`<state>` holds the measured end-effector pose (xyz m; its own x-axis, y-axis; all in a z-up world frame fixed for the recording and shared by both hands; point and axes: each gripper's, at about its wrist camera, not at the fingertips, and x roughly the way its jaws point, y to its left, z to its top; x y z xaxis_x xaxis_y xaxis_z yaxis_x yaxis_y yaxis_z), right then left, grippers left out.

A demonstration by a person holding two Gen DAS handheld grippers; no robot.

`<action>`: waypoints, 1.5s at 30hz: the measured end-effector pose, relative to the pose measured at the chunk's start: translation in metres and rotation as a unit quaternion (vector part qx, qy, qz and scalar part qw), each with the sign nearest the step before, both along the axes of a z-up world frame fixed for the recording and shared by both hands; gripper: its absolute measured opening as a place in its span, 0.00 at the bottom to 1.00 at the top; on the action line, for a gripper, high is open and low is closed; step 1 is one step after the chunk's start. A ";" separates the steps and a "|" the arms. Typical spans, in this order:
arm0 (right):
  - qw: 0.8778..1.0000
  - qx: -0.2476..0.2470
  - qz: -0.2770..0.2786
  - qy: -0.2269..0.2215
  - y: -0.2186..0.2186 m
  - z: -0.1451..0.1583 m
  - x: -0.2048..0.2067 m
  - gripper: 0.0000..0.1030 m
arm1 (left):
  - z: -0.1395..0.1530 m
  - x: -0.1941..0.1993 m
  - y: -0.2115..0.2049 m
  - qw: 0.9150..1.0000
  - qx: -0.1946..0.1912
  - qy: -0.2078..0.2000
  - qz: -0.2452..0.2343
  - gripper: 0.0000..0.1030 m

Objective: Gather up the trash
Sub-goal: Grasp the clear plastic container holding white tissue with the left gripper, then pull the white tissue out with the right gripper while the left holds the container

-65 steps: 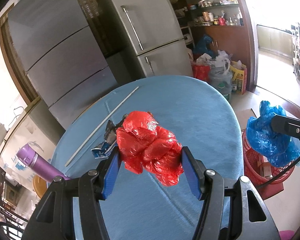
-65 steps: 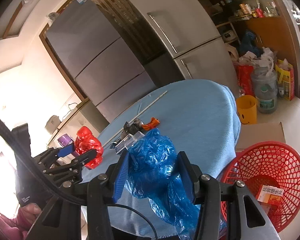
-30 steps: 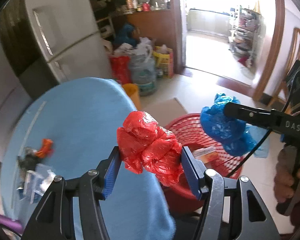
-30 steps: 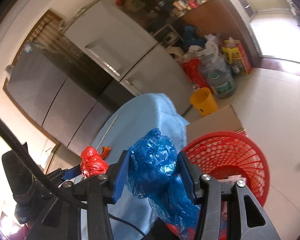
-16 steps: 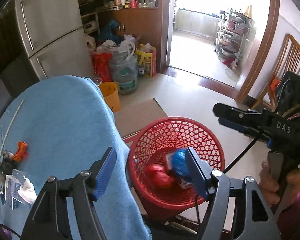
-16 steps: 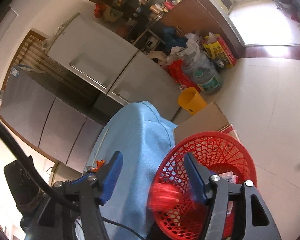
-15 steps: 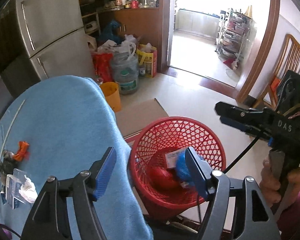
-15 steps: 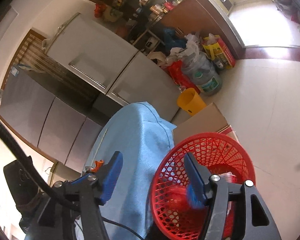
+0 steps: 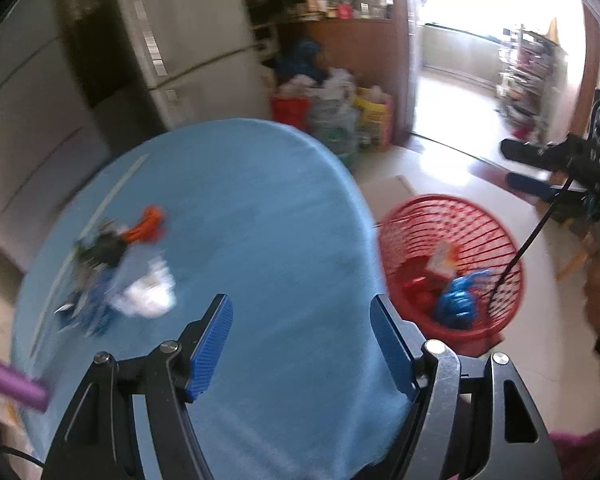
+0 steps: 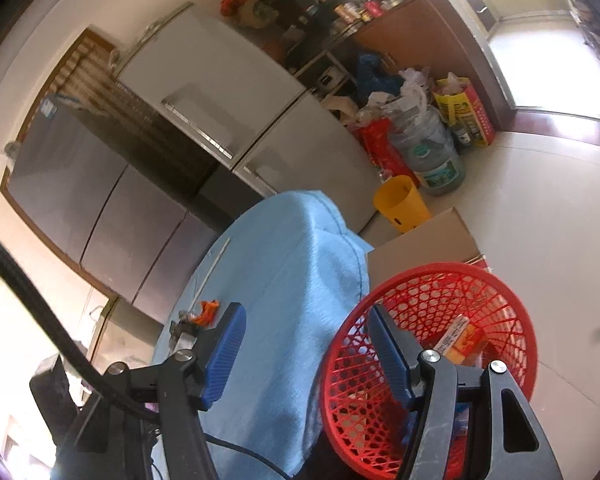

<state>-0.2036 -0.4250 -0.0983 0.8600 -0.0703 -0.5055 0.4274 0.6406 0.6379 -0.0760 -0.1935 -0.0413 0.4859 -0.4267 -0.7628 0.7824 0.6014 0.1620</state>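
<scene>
Both drops done. We had the red bag wad (image 9: 416,289) in the left gripper (image 9: 302,346) and the blue bag wad (image 9: 458,300) in the right gripper (image 10: 306,354) a sec ago; both now sit inside the red mesh basket (image 9: 512,248) on the floor, beside a small printed carton (image 9: 444,258).

Left gripper: jaws wide apart, nothing between the pads. The view has swung off the basket and back over the blue tablecloth (image 9: 260,216); it's motion-blurred, so we read that as the hand already heading for the next pick.

Right gripper: also spread and empty, parked over the near rim of the basket, w/ the table edge to its left. It hasn't shifted much since the release.

What's left, as far as we can tell: a trash cluster on the cloth – orange scrap (image 9: 150,226), white crumpled tissue (image 9: 148,294), dark wrappers (image 9: 100,248) and some blue/clear bits next to them, too blurred to ID. A long thin white stick (image 10: 214,262) lies along the far side; the purple bottle (image 9: 10,384) at the table's near-left edge prob isn't trash.

So we're roughly midway: two bulky items binned, small stuff pending. The light, flat pieces will likely need a low, careful pinch.
</scene>
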 end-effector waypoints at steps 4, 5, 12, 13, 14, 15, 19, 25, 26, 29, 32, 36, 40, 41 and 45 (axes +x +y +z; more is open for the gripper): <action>0.999 -0.003 0.029 0.015 0.018 -0.003 0.019 0.65 | -0.003 0.018 0.050 0.998 -0.001 -0.021 0.060 0.71; 0.999 -0.004 0.039 0.021 0.024 -0.004 0.026 0.65 | -0.003 0.025 0.065 0.997 -0.005 -0.020 0.078 0.71; 0.993 -0.021 0.104 0.048 0.066 -0.009 0.073 0.65 | -0.009 0.071 0.133 0.985 -0.031 0.004 0.169 0.72; 0.992 -0.023 0.112 0.051 0.072 -0.010 0.078 0.65 | -0.010 0.077 0.137 0.984 -0.036 0.011 0.175 0.72; 0.991 -0.024 0.120 0.054 0.078 -0.012 0.085 0.65 | -0.009 0.086 0.141 0.983 -0.045 0.020 0.180 0.72; 0.990 -0.026 0.127 0.059 0.085 -0.015 0.091 0.65 | -0.009 0.096 0.141 0.982 -0.053 0.029 0.182 0.72; 0.986 -0.026 0.145 0.072 0.100 -0.025 0.103 0.65 | -0.011 0.134 0.130 0.979 -0.066 0.062 0.184 0.72; 0.984 -0.030 0.156 0.086 0.107 -0.033 0.108 0.65 | -0.038 0.193 0.107 0.958 -0.106 0.177 0.199 0.72; 0.983 -0.029 0.156 0.088 0.107 -0.034 0.109 0.65 | -0.044 0.202 0.103 0.952 -0.112 0.193 0.208 0.72; 0.983 -0.022 0.156 0.091 0.103 -0.038 0.109 0.65 | -0.057 0.216 0.096 0.940 -0.126 0.216 0.232 0.72; 0.983 -0.014 0.157 0.094 0.102 -0.044 0.111 0.65 | -0.064 0.224 0.091 0.932 -0.141 0.229 0.242 0.72; 0.982 -0.008 0.160 0.096 0.102 -0.048 0.112 0.65 | -0.073 0.229 0.079 0.930 -0.144 0.240 0.239 0.61; 0.982 -0.015 0.163 0.096 0.105 -0.046 0.113 0.65 | -0.068 0.222 0.072 0.934 -0.157 0.229 0.226 0.51; 0.981 -0.017 0.164 0.097 0.106 -0.045 0.114 0.65 | -0.066 0.218 0.071 0.937 -0.156 0.221 0.222 0.50; 0.980 -0.025 0.172 0.099 0.112 -0.043 0.119 0.65 | -0.056 0.204 0.080 0.941 -0.164 0.205 0.214 0.50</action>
<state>-0.0842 -0.3134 -0.1412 0.7222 0.1768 -0.6687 0.2933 0.7972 0.5276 0.1276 -0.1140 -0.0972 0.3599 -0.5038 -0.7853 0.4135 0.8406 -0.3498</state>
